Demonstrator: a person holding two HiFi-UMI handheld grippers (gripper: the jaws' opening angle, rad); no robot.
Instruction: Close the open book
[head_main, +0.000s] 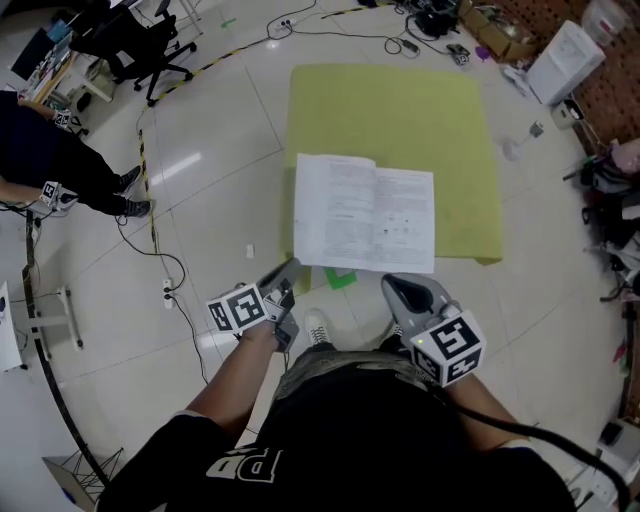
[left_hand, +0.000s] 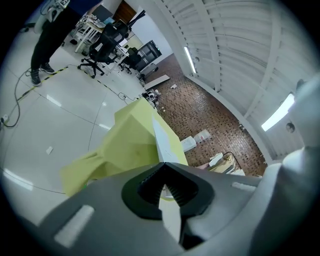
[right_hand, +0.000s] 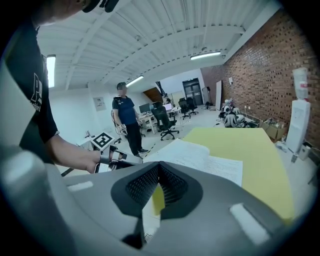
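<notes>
An open book (head_main: 365, 215) with white printed pages lies flat on the near part of a yellow-green table (head_main: 390, 110), its front edge overhanging the table's near edge. My left gripper (head_main: 289, 270) is shut and empty, held just short of the book's near left corner. The right gripper (head_main: 399, 286) is also shut and empty, below the book's near right edge. In the left gripper view the book (left_hand: 163, 143) shows edge-on past the closed jaws (left_hand: 162, 165). From the right gripper view the book (right_hand: 200, 156) lies just beyond the shut gripper (right_hand: 158, 164).
A person (head_main: 55, 160) stands at the far left near office chairs (head_main: 140, 45). Cables and a power strip (head_main: 168, 292) lie on the tiled floor. A white appliance (head_main: 565, 60) stands at the back right. Green tape (head_main: 340, 278) marks the floor under the table's edge.
</notes>
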